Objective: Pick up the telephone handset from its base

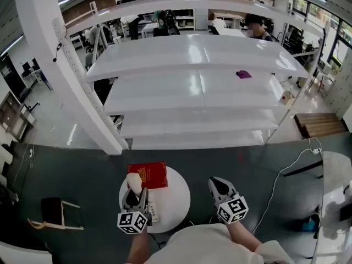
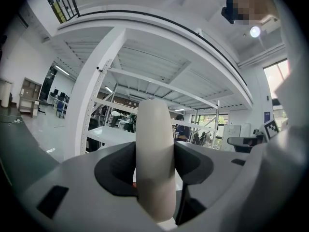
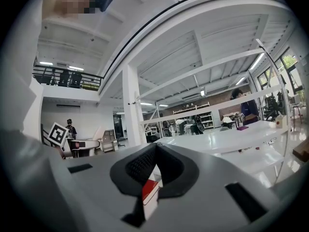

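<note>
A cream telephone handset (image 1: 132, 180) is held above the left side of a small round white table (image 1: 175, 199). My left gripper (image 1: 135, 194) is shut on it. In the left gripper view the handset (image 2: 154, 149) stands upright between the dark pads (image 2: 116, 170), which press on both its sides. The white phone base (image 1: 153, 208), with its keypad, lies on the table just right of that gripper. My right gripper (image 1: 216, 182) hovers past the table's right edge, empty, its fingers together. In the right gripper view its jaws (image 3: 155, 149) meet at the tips.
A red book (image 1: 147, 175) lies at the back of the table and also shows as the red book (image 3: 149, 190) low between the right jaws. Long white shelving (image 1: 192, 87) stands beyond, with a purple object (image 1: 243, 74) on it. A white cable (image 1: 280, 180) runs over the dark floor.
</note>
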`<state>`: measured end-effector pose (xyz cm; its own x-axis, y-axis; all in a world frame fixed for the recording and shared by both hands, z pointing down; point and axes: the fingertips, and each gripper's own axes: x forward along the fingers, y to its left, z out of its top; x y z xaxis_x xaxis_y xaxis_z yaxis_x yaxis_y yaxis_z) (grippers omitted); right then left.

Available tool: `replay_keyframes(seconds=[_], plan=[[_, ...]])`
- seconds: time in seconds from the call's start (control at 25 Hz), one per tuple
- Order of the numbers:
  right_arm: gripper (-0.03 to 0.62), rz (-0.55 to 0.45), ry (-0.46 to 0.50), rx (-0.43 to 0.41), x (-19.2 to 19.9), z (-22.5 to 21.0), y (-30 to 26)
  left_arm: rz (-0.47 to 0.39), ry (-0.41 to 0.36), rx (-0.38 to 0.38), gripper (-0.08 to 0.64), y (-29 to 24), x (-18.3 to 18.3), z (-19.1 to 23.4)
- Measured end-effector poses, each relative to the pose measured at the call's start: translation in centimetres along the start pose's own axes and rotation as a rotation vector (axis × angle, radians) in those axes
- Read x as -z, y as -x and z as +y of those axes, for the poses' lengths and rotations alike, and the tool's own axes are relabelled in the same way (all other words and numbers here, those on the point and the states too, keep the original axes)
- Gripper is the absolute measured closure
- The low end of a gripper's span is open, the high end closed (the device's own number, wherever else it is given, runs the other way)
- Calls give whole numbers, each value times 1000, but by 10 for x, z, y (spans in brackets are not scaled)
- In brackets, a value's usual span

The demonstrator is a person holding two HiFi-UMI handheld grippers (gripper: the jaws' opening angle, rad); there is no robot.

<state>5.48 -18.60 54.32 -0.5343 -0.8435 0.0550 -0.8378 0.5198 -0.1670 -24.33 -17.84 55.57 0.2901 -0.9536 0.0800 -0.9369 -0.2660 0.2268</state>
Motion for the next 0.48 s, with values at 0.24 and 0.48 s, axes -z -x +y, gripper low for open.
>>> replay_keyframes(seconds=[0.24, 0.48], plan=[[584, 6, -3, 1, 2, -3, 4, 9, 1, -1, 331, 1, 3, -3], [584, 12, -2, 4, 7, -2, 5, 17, 0, 1, 331, 2, 8, -1]])
